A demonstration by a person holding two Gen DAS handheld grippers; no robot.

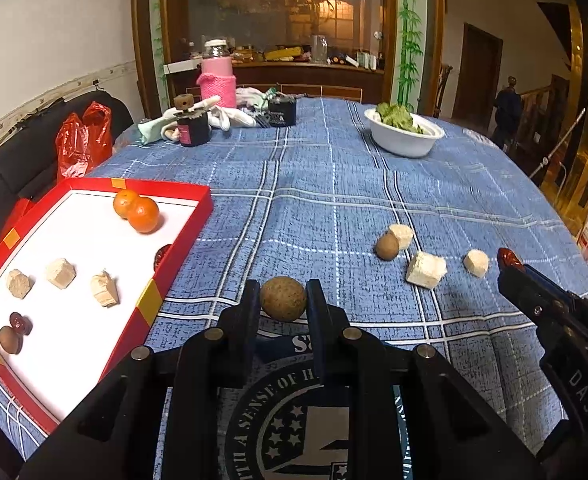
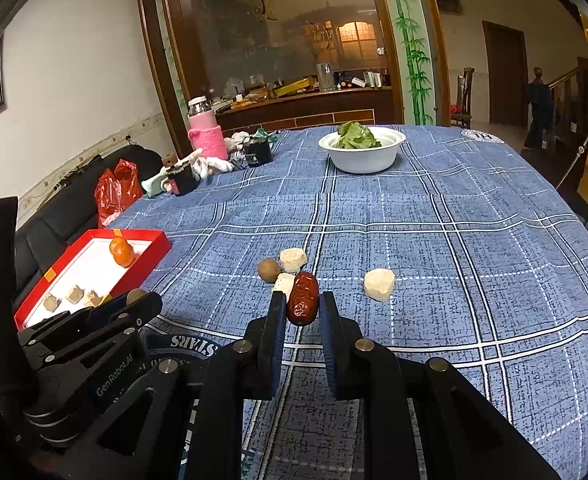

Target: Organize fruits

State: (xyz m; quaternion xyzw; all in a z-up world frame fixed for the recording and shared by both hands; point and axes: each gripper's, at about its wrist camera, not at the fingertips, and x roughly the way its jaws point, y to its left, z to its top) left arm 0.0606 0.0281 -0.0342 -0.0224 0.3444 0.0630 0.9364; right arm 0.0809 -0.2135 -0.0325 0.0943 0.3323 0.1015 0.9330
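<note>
Now, line by line:

Left gripper: jaws drawn in around a round brown fruit, a finger pressed to each side; the fruit sits at the fingertips, above the blue checked tablecloth.

Right gripper: jaws narrowed onto a red date, which stands roughly upright between the two fingers, its top poking above them.

Red tray: at the table's left edge, white inside. It holds two oranges touching each other by the far rim, three pale chunks across the middle, a dark red date and a brown fruit together in the near corner, and another dark red piece against the right wall.

Loose on the cloth: a small brown fruit touching a pale chunk, a second chunk just behind the held date, and a third chunk apart toward the right edge.

White bowl: toward the table's far edge, with green leaves in it.

Far left corner: a pink-sleeved bottle, dark jars and white cloths.
</note>
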